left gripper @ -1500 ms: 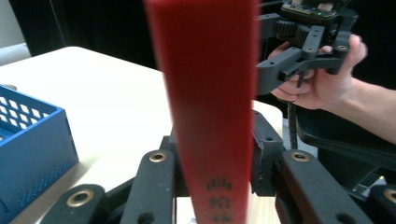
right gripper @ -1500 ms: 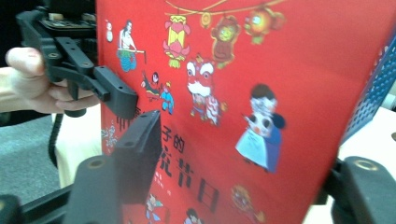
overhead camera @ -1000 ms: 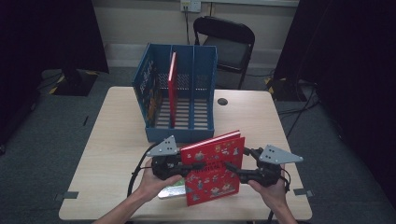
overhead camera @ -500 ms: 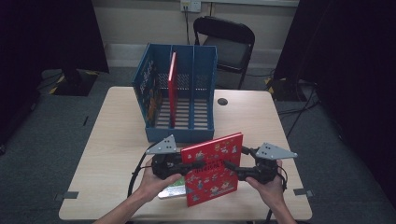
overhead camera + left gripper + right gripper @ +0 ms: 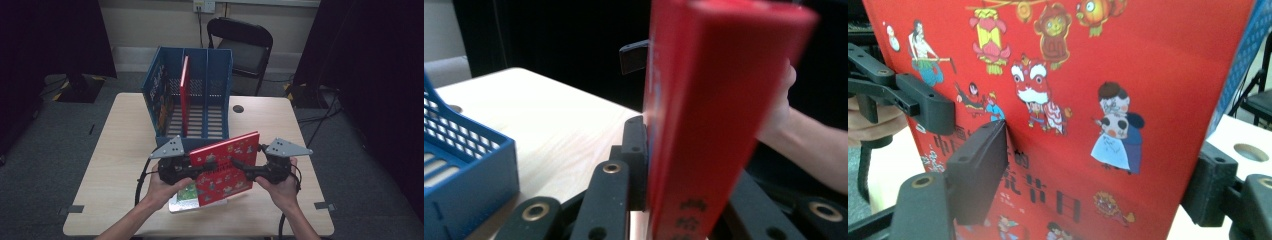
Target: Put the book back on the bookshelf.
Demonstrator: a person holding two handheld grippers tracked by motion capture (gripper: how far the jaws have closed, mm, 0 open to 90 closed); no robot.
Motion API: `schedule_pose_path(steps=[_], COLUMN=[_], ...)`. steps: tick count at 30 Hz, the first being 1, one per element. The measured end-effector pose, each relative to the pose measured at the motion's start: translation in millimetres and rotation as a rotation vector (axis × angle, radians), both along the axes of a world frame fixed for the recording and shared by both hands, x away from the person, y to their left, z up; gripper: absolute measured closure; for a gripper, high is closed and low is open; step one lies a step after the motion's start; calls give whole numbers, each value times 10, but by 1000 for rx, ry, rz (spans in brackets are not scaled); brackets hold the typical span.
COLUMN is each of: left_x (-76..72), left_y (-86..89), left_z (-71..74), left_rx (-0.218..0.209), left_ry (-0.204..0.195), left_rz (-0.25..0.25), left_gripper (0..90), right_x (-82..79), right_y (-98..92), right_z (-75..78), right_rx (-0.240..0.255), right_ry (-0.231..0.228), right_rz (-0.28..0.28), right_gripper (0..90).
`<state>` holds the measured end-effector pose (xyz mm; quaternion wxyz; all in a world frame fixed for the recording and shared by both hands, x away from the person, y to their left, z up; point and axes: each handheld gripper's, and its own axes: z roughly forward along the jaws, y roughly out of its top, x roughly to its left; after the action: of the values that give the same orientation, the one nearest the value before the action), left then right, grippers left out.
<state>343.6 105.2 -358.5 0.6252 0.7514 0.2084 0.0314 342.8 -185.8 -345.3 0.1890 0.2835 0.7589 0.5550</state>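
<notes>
Red picture book (image 5: 225, 167) is held tilted above the bench (image 5: 120, 150), at six o'clock from the blue rack (image 5: 220, 75). Left tool (image 5: 200, 167) clamps its spine edge; right tool (image 5: 239, 165), at three o'clock, has just been spreading, its pads off the cover.

The book (image 5: 226, 167) being handled is bright red, its cover (image 5: 1088, 100) crowded with cartoon figures: a red-and-white lion dancer, yellow lanterns, a child in blue. The file rack (image 5: 192, 95) at twelve o'clock from it is blue with slotted mesh walls, and a second red book (image 5: 184, 92) stands inside. The table (image 5: 120, 150) is pale wood grain. The grippers' jaws are black, under grey plates (image 5: 171, 148).
</notes>
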Motion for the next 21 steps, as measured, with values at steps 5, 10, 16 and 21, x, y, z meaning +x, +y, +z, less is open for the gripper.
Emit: schedule_pose_path(steps=[5, 10, 16, 21], left_x=[71, 111, 116, 102], left_y=[161, 288, 352, 359], left_z=[73, 25, 18, -5], left_rx=[10, 56, 90, 67], left_ry=[-35, -74, -120, -103], left_rz=[57, 118, 148, 135], left_gripper=[768, 756, 742, 741], right_x=[133, 290, 340, 332], right_y=[162, 336, 557, 566], right_z=[91, 29, -73, -122], right_rx=[-13, -13, -32, -27], right_ry=[-15, 4, -2, 4], right_rz=[15, 34, 39, 56], right_gripper=[225, 226, 194, 204])
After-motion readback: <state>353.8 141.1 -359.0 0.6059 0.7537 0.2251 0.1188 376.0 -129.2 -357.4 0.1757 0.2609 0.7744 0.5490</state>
